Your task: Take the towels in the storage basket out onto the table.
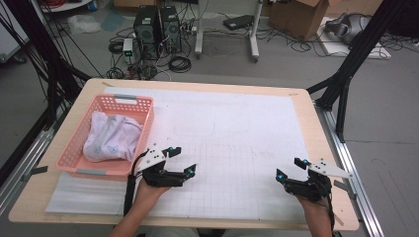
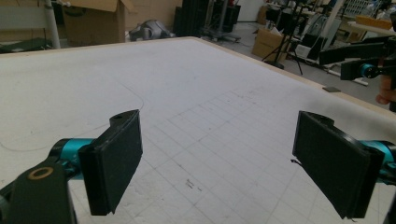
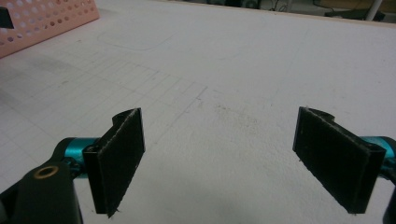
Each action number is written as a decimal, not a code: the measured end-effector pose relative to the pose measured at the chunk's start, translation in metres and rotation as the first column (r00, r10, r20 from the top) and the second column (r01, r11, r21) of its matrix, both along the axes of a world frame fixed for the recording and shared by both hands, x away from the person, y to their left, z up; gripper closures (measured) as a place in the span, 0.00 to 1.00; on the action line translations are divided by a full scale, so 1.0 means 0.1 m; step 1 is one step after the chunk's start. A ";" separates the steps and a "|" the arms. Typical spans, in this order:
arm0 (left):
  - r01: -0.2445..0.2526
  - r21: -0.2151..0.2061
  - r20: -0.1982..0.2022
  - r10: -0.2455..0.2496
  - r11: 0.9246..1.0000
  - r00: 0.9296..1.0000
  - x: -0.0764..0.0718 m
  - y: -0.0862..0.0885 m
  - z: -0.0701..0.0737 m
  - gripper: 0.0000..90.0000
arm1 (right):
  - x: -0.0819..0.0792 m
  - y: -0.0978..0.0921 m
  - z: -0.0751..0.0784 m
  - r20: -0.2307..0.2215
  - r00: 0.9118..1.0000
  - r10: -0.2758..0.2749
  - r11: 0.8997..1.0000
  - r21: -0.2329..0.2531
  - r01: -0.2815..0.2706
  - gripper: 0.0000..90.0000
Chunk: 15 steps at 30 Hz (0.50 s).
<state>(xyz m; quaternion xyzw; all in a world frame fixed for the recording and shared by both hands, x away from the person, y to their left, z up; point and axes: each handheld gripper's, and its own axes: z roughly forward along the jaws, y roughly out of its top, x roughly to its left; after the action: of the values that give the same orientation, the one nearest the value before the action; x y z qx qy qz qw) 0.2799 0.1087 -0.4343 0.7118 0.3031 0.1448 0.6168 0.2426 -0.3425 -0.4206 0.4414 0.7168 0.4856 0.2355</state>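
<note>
Both grippers rest at the near edge of the worktop, with fingers apart and nothing between them.

The left gripper (image 1: 180, 160) sits near left and the right gripper (image 1: 290, 168) near right, each held by a hand over the white gridded sheet (image 1: 232, 143). Their fingers (image 2: 114, 165) stand wide open above the bare sheet. Just left of the left gripper, a little farther, is the pink basket (image 1: 143, 106), and a crumpled white cloth (image 1: 111, 138) lies inside it.
</note>
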 end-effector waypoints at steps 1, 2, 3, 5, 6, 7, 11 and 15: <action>-0.003 -0.001 0.001 0.003 1.000 1.000 0.00 0.00 0.00 0.18 | 0.00 0.00 0.00 -0.001 1.000 0.001 1.000 0.001 -0.001 0.17; -0.001 0.003 0.004 0.001 1.000 1.000 0.00 0.00 0.00 0.18 | 0.00 0.00 0.00 0.000 1.000 0.000 1.000 0.001 0.000 0.17; -0.001 0.002 0.006 0.001 1.000 1.000 -0.01 0.00 0.01 0.18 | 0.00 0.00 0.00 0.001 1.000 -0.003 1.000 0.003 0.003 0.17; -0.002 -0.001 0.008 0.002 1.000 1.000 -0.02 0.00 0.01 0.18 | 0.00 0.00 0.00 0.000 1.000 -0.003 1.000 0.002 0.003 0.17; -0.001 -0.004 0.007 0.001 1.000 1.000 -0.02 0.00 0.01 0.18 | 0.00 0.00 0.01 0.000 1.000 -0.004 1.000 0.005 0.004 0.17; -0.005 -0.006 0.009 0.005 1.000 1.000 -0.02 0.00 0.02 0.18 | 0.00 0.00 0.01 0.003 1.000 -0.004 1.000 0.003 0.004 0.17; -0.001 -0.017 0.015 0.002 1.000 1.000 -0.04 -0.01 0.06 0.18 | 0.00 0.01 0.01 0.000 1.000 -0.004 1.000 -0.003 0.004 0.17; -0.002 -0.019 0.009 0.002 1.000 1.000 -0.05 0.00 0.16 0.19 | 0.00 0.00 0.01 0.008 1.000 -0.008 1.000 -0.011 0.008 0.17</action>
<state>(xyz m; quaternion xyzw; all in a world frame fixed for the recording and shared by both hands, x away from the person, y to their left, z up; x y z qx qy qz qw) 0.2752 0.1083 -0.4184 0.7049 0.3022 0.1458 0.6249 0.2427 -0.3422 -0.4193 0.4411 0.7169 0.4823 0.2426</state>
